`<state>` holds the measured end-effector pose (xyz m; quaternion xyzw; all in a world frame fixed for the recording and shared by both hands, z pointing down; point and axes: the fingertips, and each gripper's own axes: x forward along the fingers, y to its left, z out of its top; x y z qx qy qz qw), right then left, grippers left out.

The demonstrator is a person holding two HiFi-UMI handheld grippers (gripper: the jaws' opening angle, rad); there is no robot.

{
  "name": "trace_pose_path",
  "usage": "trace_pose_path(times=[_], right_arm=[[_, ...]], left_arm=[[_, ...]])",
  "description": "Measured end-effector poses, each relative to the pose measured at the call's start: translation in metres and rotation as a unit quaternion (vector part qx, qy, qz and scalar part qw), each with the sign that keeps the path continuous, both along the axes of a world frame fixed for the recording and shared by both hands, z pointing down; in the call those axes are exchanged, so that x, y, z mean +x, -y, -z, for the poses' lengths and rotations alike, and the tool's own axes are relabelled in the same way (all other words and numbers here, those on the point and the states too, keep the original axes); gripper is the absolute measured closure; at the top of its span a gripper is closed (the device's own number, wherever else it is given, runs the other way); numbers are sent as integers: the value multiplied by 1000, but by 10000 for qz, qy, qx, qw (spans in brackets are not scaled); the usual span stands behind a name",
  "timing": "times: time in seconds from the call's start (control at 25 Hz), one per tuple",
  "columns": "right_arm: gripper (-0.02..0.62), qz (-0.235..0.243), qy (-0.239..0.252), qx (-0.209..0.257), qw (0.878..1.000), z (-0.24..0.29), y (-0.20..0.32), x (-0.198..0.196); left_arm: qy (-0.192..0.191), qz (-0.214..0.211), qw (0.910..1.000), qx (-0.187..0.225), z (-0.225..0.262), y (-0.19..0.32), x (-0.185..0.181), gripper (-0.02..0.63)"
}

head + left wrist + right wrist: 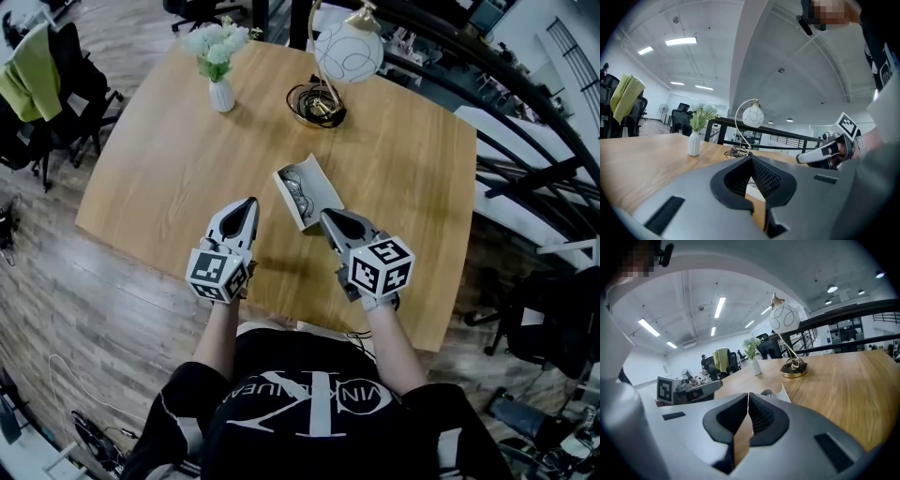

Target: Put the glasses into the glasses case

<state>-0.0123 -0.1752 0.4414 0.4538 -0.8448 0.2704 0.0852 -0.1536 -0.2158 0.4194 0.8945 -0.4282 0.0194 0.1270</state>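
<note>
Closest to the head camera is the person's black shirt (309,412), with both arms reaching out over the wooden bench (412,169).

The left tool (250,202) is closed. Its two jaws meet at the tips and nothing is between them. It points away from the person, to the left of the case and a little apart from it.

The right tool (325,216) is closed too, jaws pressed together, holding nothing. Its tip is just by the near end of the glasses case (319,183). I cannot tell if it touches.

The white glasses case lies open on the bench between the two tool tips and a bit beyond them. Its long side runs away from the person, with the far end leaning a little to the left. The glasses (298,190) are inside the case, lying along the same line as the case.

Farther back on the bench stand a white vase (221,94) with pale flowers and a lamp (349,52) with a round white shade. The two are well apart from the case.
</note>
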Motion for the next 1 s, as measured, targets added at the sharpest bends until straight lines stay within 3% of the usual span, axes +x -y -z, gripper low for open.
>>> trace_pose_path(times=[0.32,1.0], right_arm=[[569,-163,-189,511,9984,23,-25,20],[569,-121,-220,1220,9922,60,-75,19]], left_arm=[[-43,-29,10000,59,11,-35,2,591],[115,89,9994,325,37,-97,-13,591]])
